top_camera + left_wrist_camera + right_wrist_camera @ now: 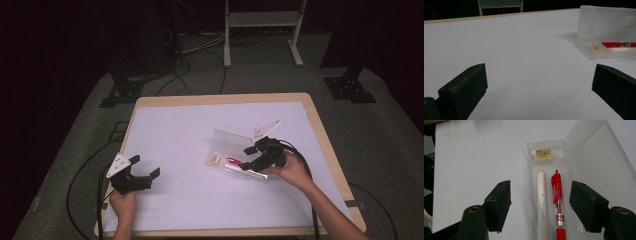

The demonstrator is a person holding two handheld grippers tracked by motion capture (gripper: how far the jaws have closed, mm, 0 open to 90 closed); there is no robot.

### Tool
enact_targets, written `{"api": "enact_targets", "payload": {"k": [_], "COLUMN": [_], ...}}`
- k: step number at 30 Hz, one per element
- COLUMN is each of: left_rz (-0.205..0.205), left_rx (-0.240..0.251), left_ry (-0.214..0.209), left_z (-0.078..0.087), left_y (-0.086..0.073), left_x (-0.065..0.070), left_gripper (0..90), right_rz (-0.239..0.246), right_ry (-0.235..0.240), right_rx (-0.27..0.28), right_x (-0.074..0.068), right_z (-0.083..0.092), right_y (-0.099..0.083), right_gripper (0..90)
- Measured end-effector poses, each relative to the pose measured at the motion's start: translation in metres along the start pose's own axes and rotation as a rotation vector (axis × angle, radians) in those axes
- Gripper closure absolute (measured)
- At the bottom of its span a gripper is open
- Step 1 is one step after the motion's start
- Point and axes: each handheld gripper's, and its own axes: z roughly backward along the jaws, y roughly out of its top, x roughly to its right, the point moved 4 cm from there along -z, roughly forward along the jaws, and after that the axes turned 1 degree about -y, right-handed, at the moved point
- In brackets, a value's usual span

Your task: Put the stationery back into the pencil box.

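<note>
A clear plastic pencil case [227, 140] lies open on the white table, lid raised behind it. Inside the case [532, 182] lie a red pen [557, 202], a cream-white pen [542, 200] and a small eraser [544, 153] at the far end. My right gripper [251, 157] hovers over the case's right end, open, its jaws straddling the two pens [540, 206]. My left gripper [147, 167] rests open at the table's near left, nothing between its jaws [539, 85]; the case [584, 45] with the red pen [616, 45] is seen to the right in the left gripper view.
The white table surface [180, 130] has a wooden edge [327, 145]. Black cables trail from both grippers off the table sides. A metal stand [262, 30] and dark equipment bases sit on the floor beyond the far edge.
</note>
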Motion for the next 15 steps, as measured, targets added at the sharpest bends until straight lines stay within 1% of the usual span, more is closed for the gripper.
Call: {"api": "enact_targets", "payload": {"k": [3, 4, 5, 11, 15], "left_rz": [-0.001, -0.001, -0.001, 0.000, 0.000], "left_rx": [-0.001, 0.001, 0.001, -0.002, -0.002], "left_ry": [0.000, 0.001, 0.001, 0.001, 0.001], "left_z": [0.000, 0.000, 0.000, 0.000, 0.000], "left_y": [0.000, 0.000, 0.000, 0.000, 0.000], "left_x": [0.000, 0.000, 0.000, 0.000, 0.000], "left_gripper": [0.0, 0.0, 0.0, 0.0, 0.0], "right_rz": [0.014, 0.009, 0.014, 0.009, -0.001], "right_ry": [-0.004, -0.003, -0.002, -0.003, -0.008], "right_rx": [0.009, 0.010, 0.010, -0.006, -0.005], "right_x": [-0.003, -0.004, -0.004, -0.004, -0.003], "right_z": [0.004, 0.004, 0.006, 0.010, 0.013], "right_y": [0.000, 0.000, 0.000, -0.007, -0.012], "right_gripper": [31.0, 31.0, 30.9, 30.6, 30.1]}}
